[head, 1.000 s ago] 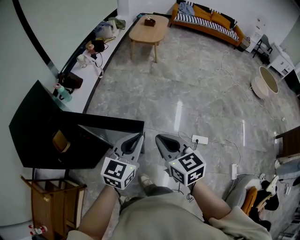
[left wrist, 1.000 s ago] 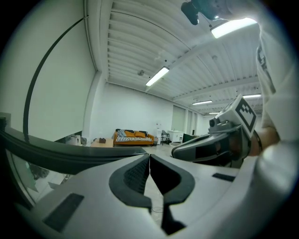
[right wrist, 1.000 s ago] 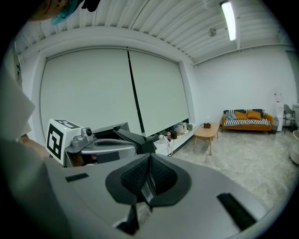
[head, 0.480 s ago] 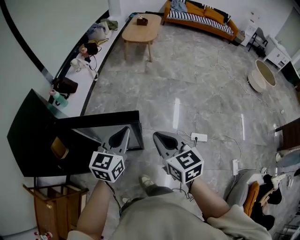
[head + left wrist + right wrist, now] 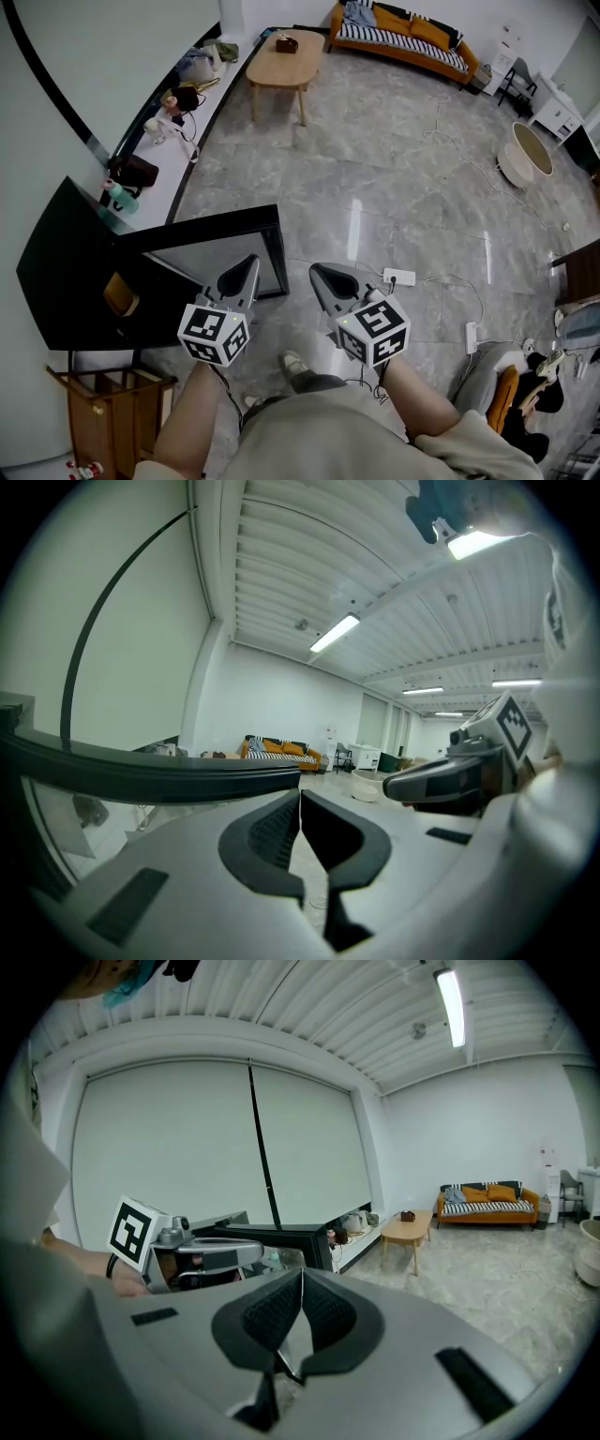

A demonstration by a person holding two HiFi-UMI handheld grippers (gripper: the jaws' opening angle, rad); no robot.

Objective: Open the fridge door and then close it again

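**A:** In the head view, where does the fridge stand?

**B:** The black fridge (image 5: 56,281) is low at the left, by the wall. Its fridge door (image 5: 202,255) is swung out over the marble floor (image 5: 403,187). The left gripper (image 5: 249,266) points its tip at the door near its free end, but from above one cannot tell whether it touches. The right gripper (image 5: 322,275) is just beside the left one and apart from the door.

**A:** And the left gripper view?

**B:** The left gripper's jaws are pressed together with nothing between them. The door's dark top edge runs in from the left, just above and beyond the jaws. The right gripper shows at the right.

**A:** The right gripper view?

**B:** The right gripper is clenched too, and empty. The left gripper is off to the left, in front of the open black door. Farther back stand a wooden table (image 5: 408,1230) and an orange sofa (image 5: 487,1206).
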